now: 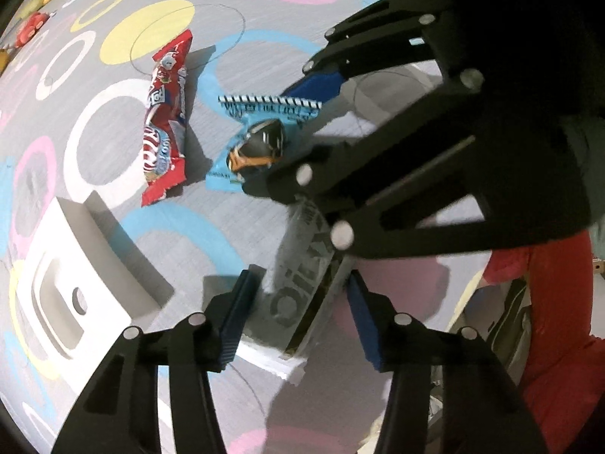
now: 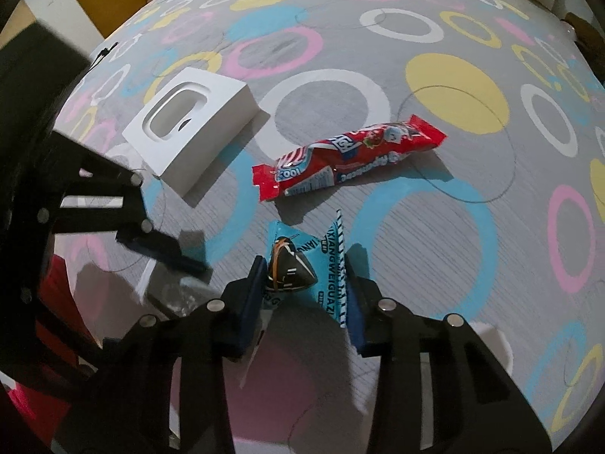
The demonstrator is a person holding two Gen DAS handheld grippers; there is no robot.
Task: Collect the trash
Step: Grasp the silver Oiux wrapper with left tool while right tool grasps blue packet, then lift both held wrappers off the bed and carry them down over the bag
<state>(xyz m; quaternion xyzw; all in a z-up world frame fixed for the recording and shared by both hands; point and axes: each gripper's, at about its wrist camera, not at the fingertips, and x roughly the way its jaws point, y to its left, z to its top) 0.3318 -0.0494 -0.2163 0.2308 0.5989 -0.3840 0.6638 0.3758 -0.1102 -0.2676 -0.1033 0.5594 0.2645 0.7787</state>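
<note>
Gathering step: right hand-held gripper [image 2: 302, 302] straddles blue wrapper [image 2: 302, 265] on the worktop [image 2: 453, 227], pads not yet clenched. Left hand-held gripper [image 1: 298, 321] is released around grey packet [image 1: 302, 265]. Next: clench, lift.

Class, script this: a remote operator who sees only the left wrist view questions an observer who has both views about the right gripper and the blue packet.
Operator: The right gripper hides its lower pad from me. Is the blue packet between both pads?
Observer: Yes. The right wrist view shows a pad on each side, with the packet's striped edge along one pad.
Operator: Is there anything beside that gripper that I can't see?
Observer: A white object pokes out past its outer finger. I can't tell what it is.
</note>
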